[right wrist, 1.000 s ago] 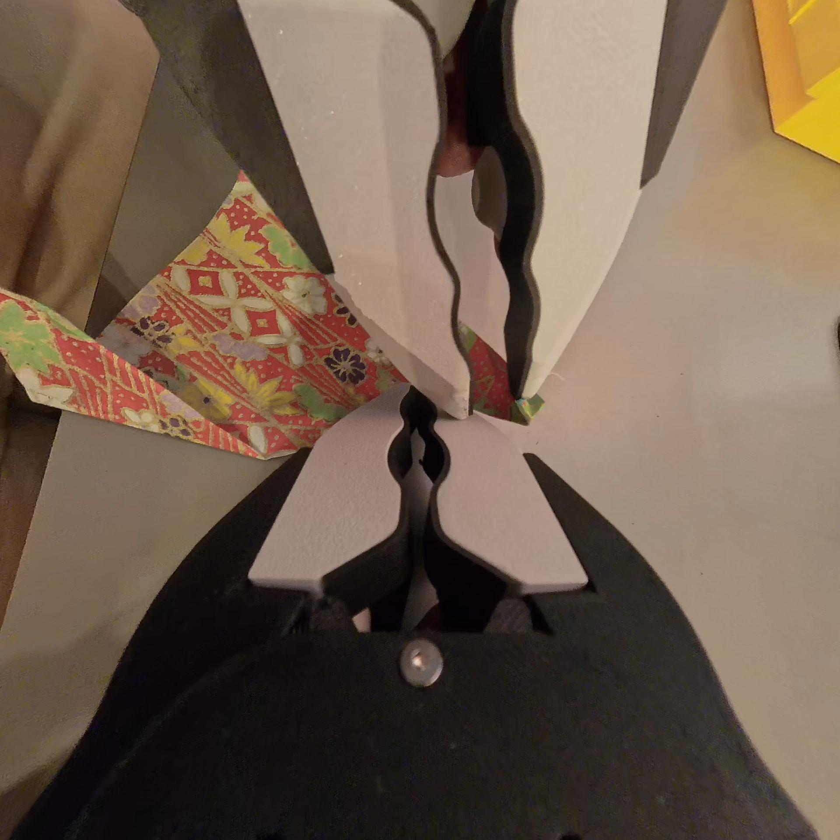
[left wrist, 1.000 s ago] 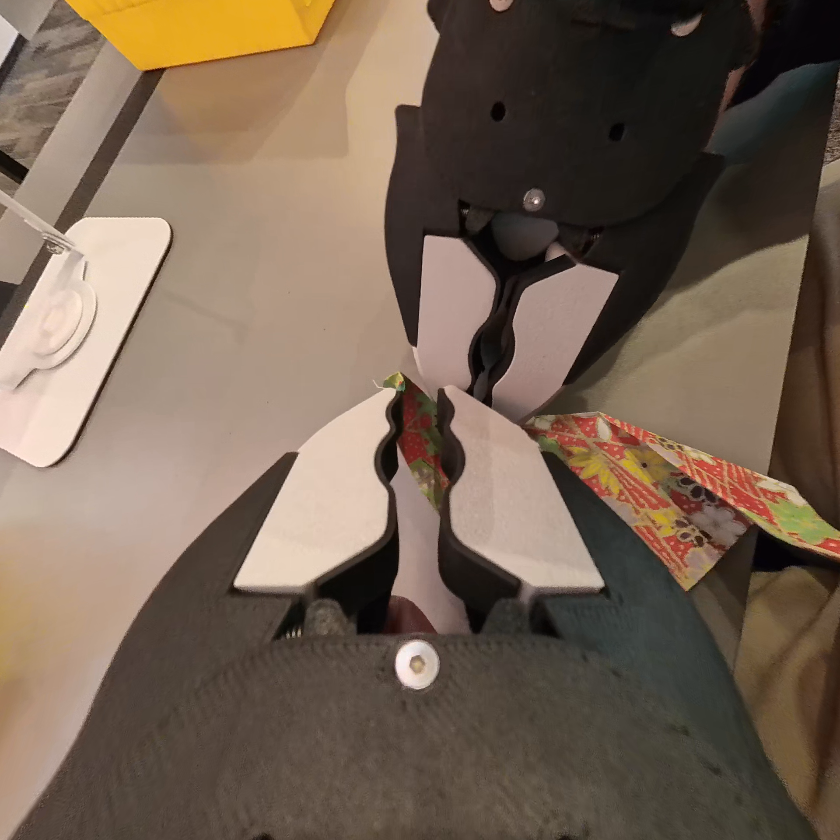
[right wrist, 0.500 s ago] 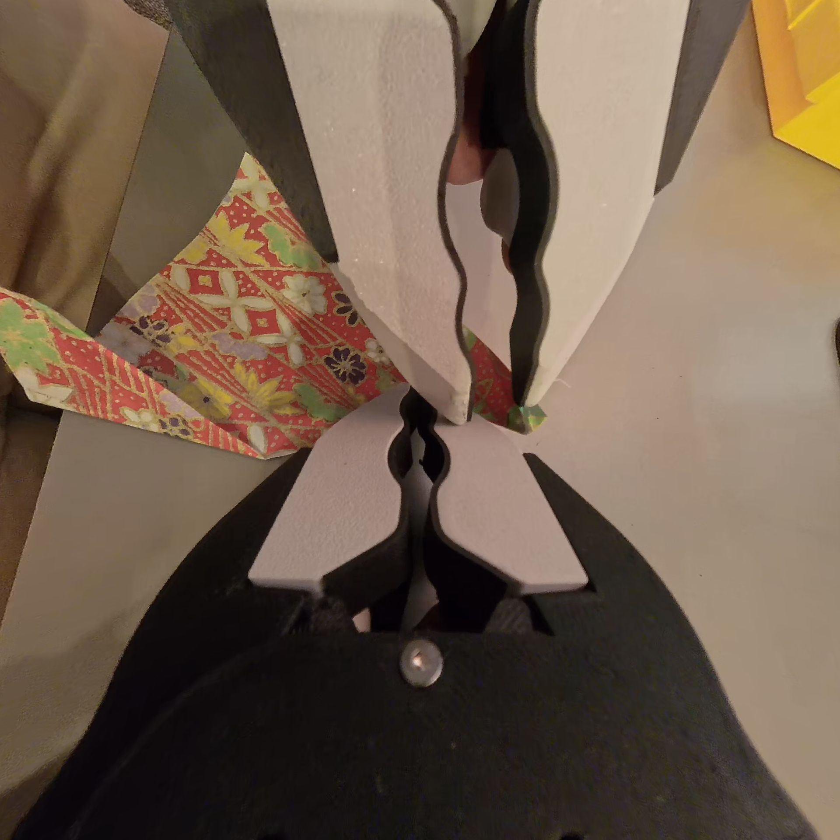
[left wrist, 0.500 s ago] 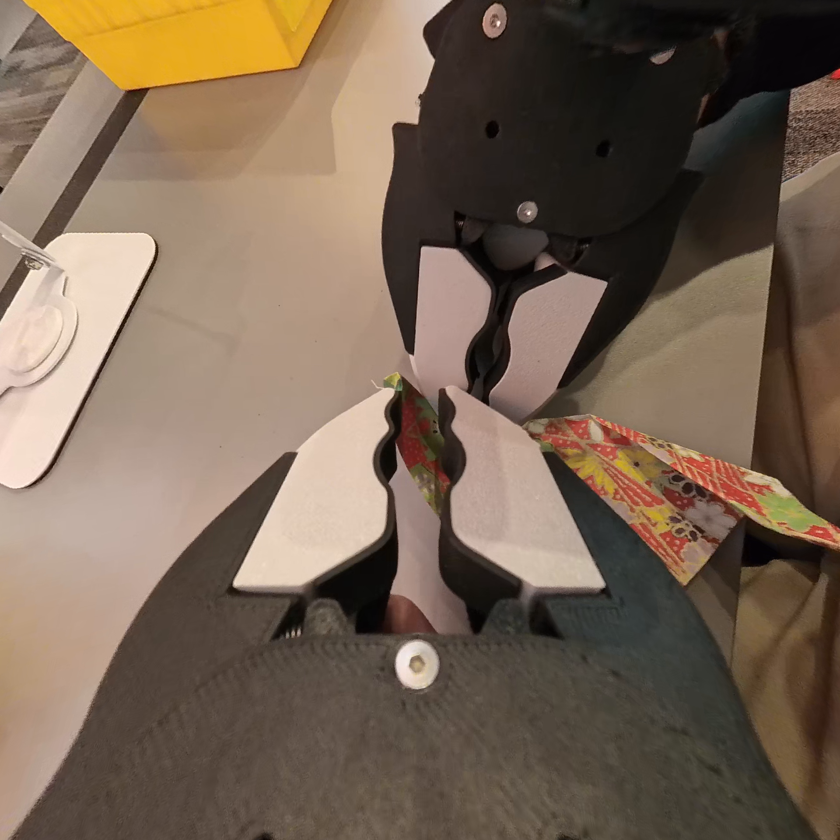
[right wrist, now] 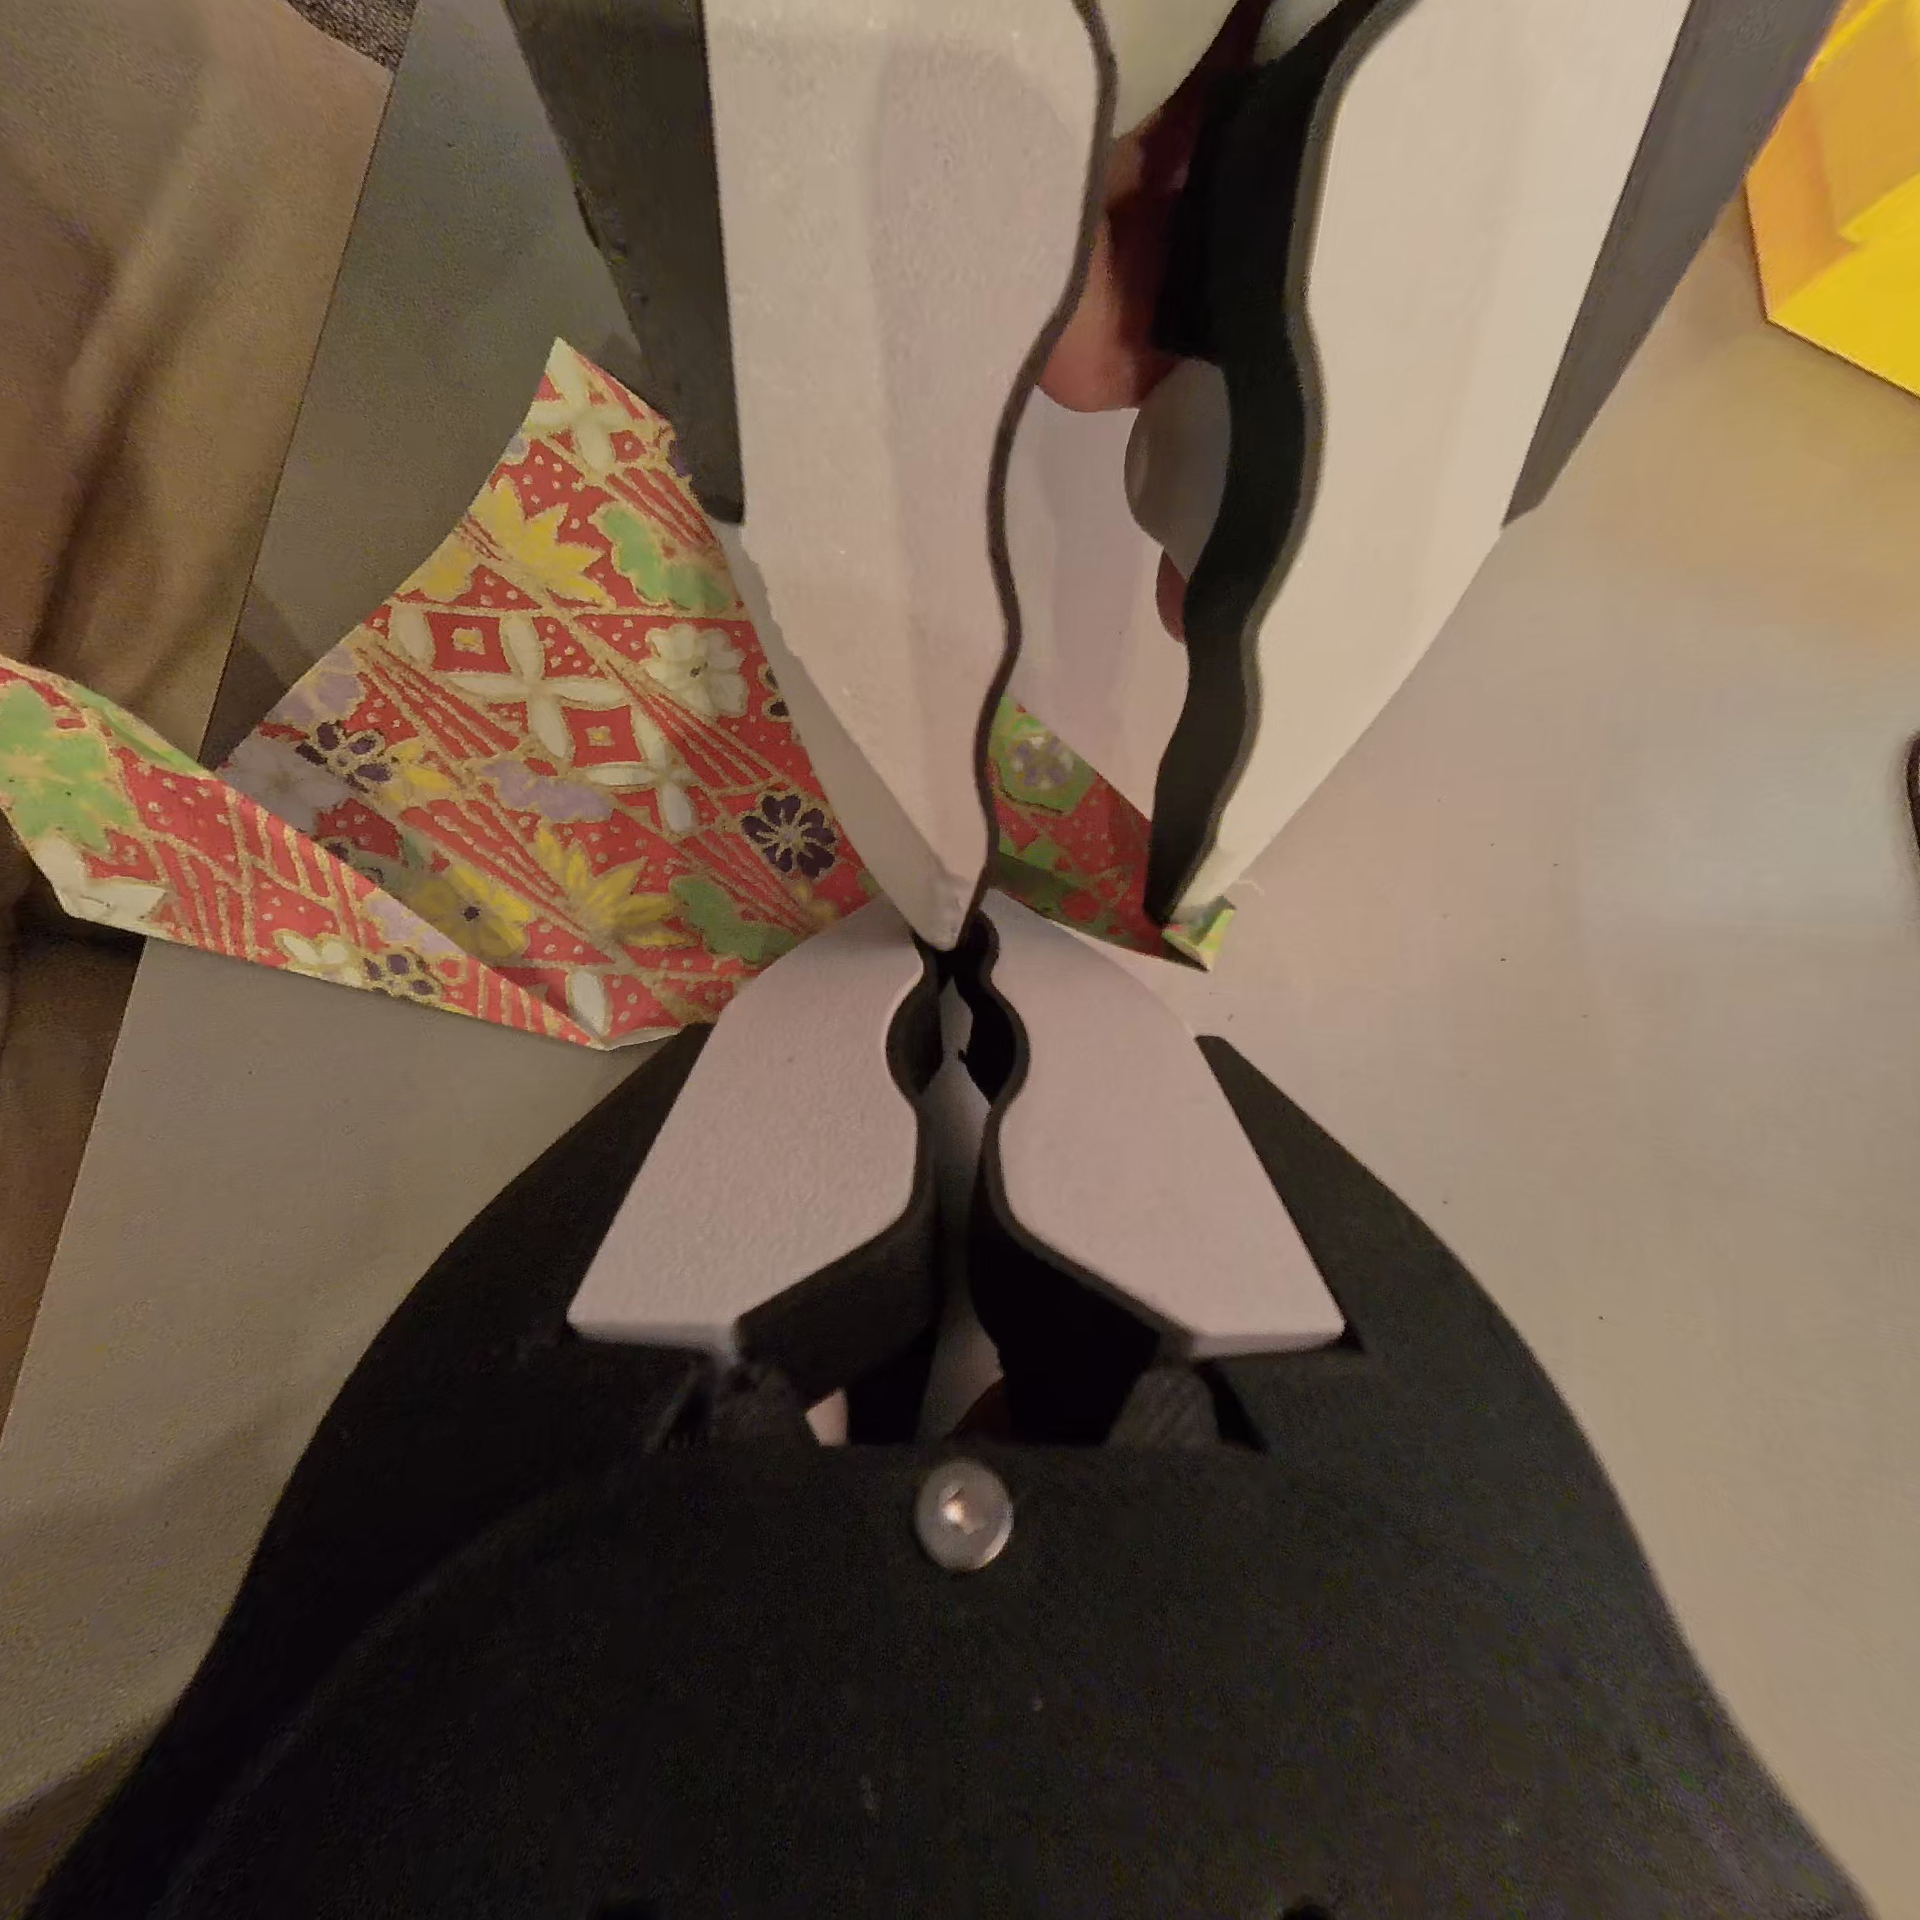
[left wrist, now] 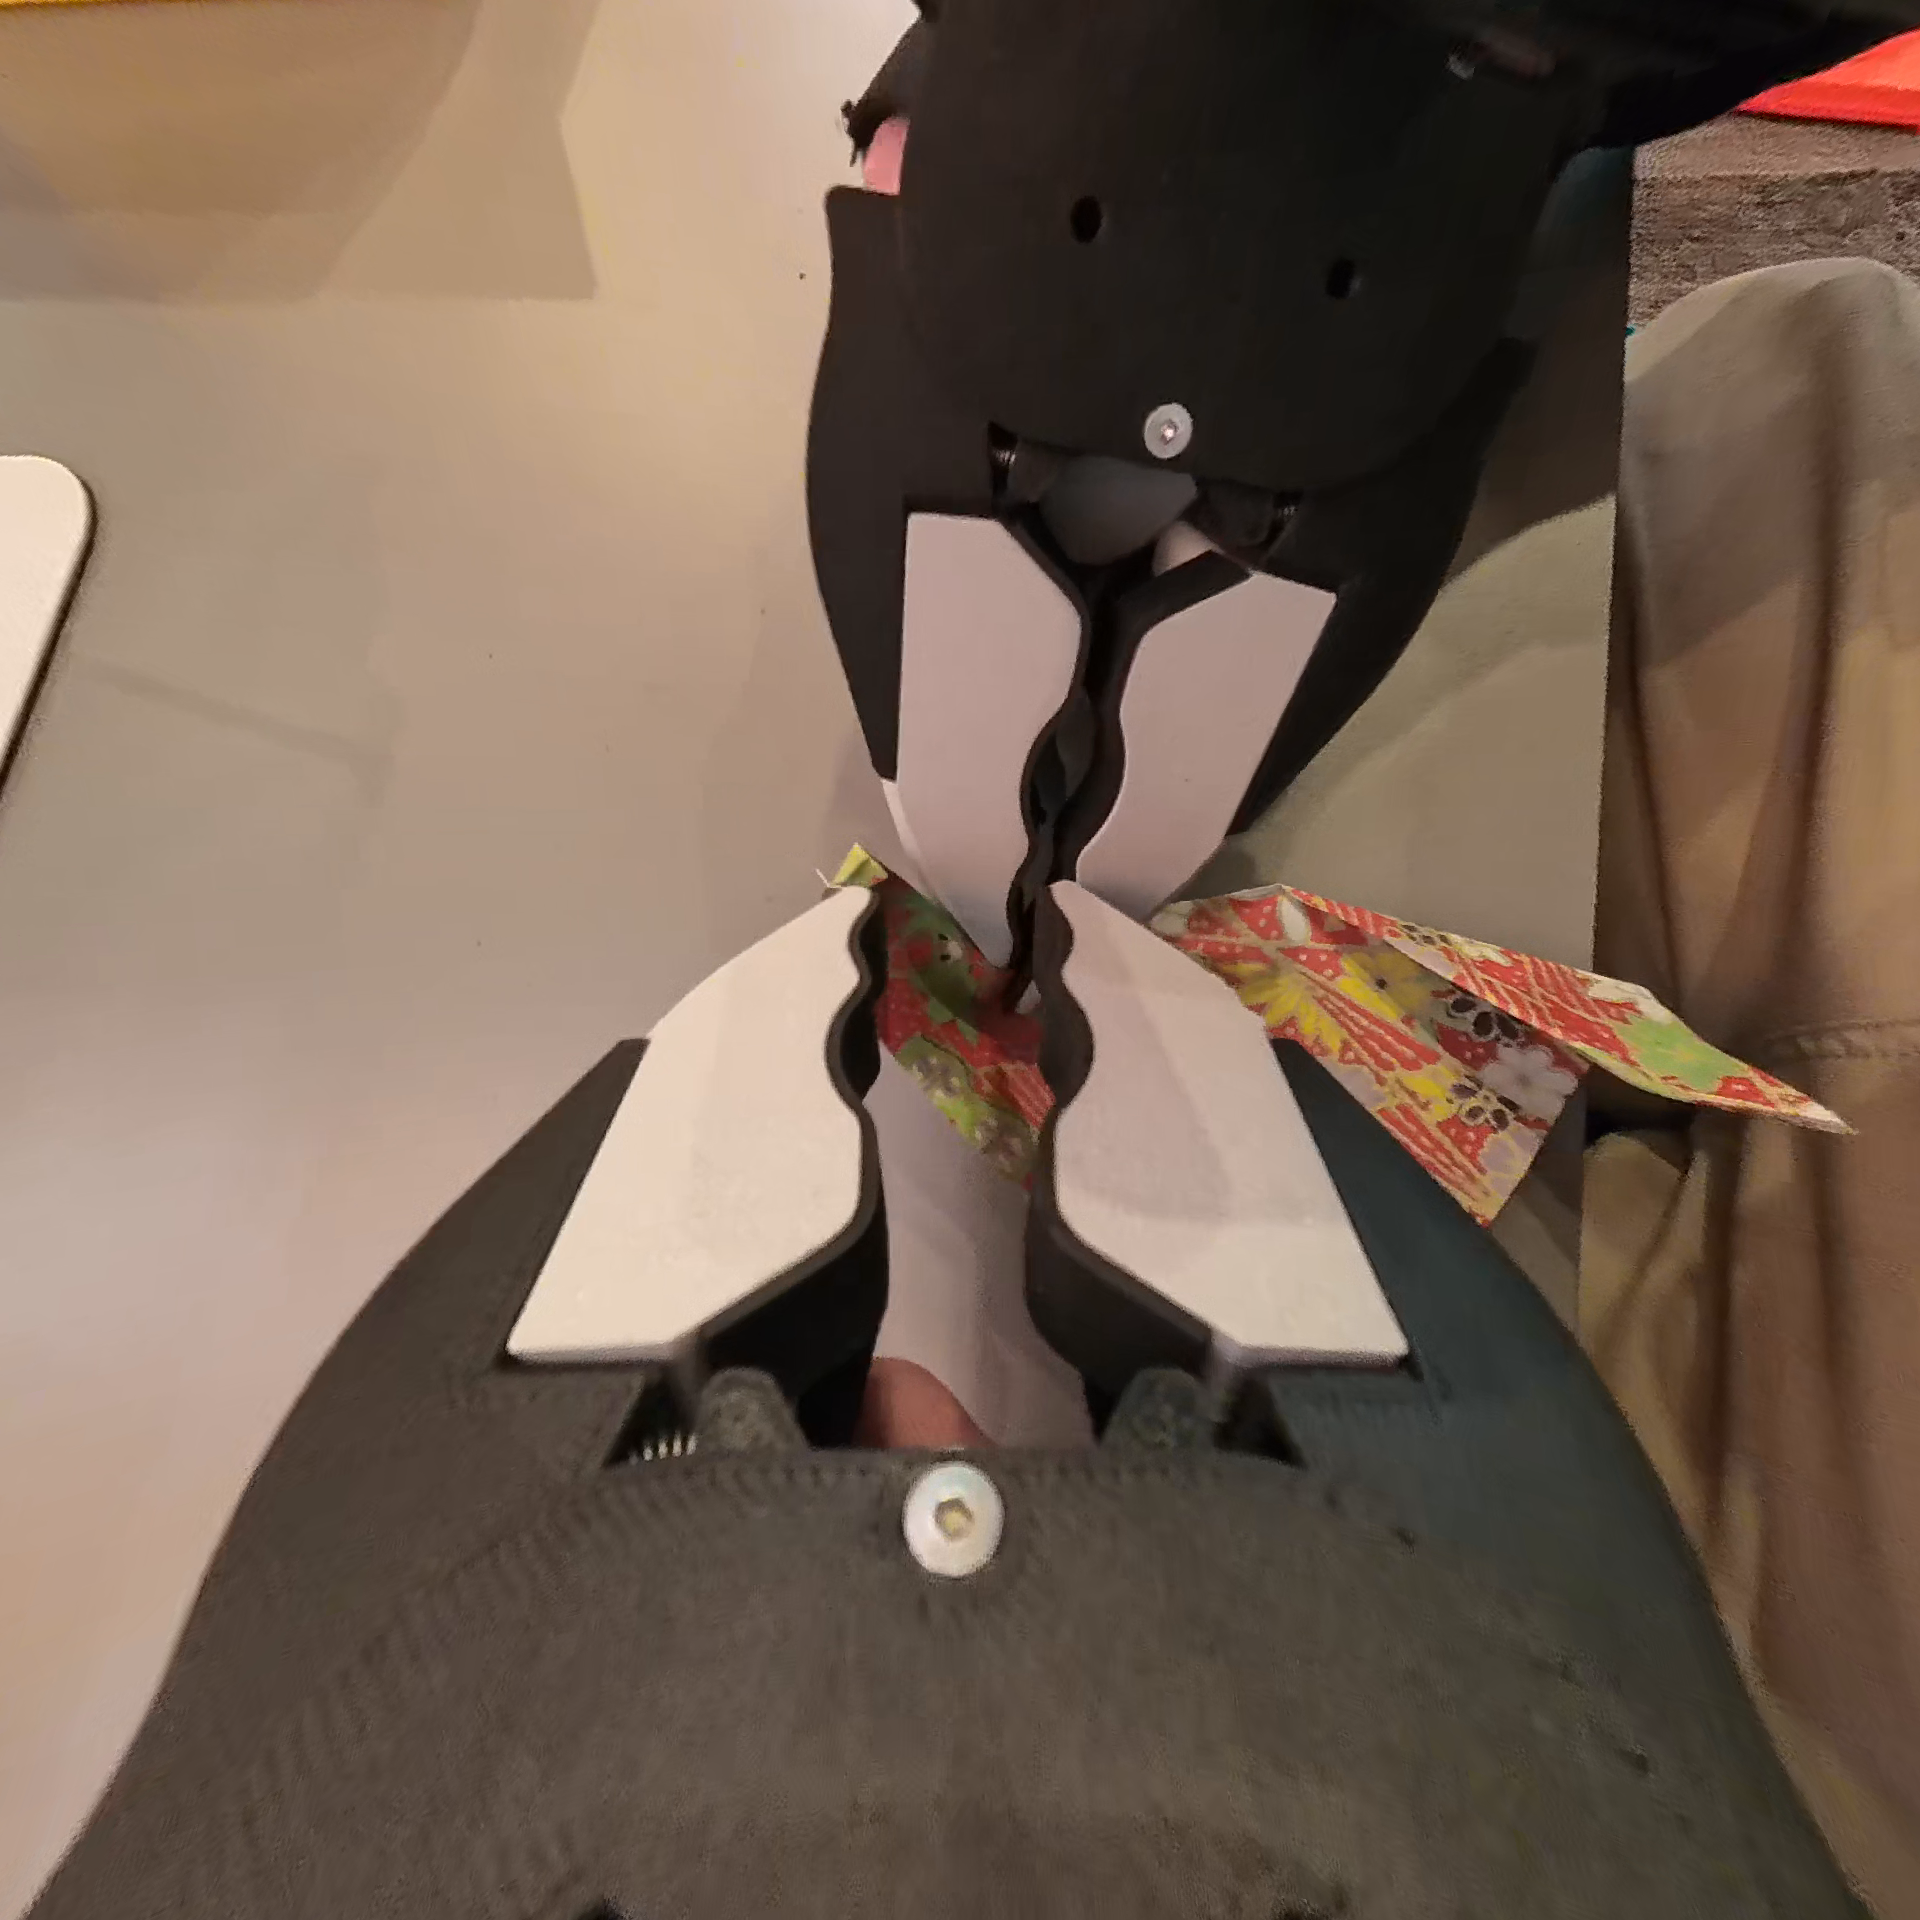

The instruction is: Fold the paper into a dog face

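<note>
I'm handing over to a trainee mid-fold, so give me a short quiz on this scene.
1. True or false: the left gripper is open, with the paper between its jaws.
2. The paper's long flap: A) lies flat mid-table, B) sticks out past the table edge, C) is rolled into a ball?
3. Fill in: the box is ____ in colour.
Key: 1 true; 2 B; 3 yellow.
</note>
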Available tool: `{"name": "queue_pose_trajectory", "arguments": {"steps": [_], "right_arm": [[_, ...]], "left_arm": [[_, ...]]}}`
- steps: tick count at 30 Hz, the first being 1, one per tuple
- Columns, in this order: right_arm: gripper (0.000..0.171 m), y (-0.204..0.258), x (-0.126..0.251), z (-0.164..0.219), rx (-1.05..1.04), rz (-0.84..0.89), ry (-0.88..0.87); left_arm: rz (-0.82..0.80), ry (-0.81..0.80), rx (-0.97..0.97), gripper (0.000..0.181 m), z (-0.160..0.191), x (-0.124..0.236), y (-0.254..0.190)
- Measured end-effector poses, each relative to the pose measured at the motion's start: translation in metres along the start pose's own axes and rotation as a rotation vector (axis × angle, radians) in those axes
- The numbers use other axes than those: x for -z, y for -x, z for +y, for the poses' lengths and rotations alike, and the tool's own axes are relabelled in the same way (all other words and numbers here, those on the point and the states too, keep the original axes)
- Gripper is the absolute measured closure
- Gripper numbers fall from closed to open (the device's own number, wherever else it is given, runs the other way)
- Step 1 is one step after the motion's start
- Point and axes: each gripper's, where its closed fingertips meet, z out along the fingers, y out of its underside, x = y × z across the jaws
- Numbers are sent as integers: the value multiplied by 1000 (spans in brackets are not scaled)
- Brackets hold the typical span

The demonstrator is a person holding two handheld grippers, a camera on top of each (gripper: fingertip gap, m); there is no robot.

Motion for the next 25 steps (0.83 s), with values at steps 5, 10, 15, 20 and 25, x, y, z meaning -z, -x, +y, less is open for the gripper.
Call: {"name": "queue_pose_trajectory", "arguments": {"steps": [5, 10, 15, 20, 25], "right_arm": [[171, 0, 0, 0, -1, -1, 0], [171, 0, 0, 0, -2, -2, -1], [171, -1, 0, 0, -2, -1, -1], [171, -1, 0, 0, -2, -1, -1], [171, -1, 0, 0, -2, -1, -1]], "left_arm": [[5, 0, 2, 155, 0, -1, 0], [-7, 12, 20, 155, 4, -1, 2], [-11, 11, 27, 156, 4, -1, 2], [-16, -52, 45, 155, -2, 0, 0], [-23, -80, 54, 154, -5, 0, 2]]}}
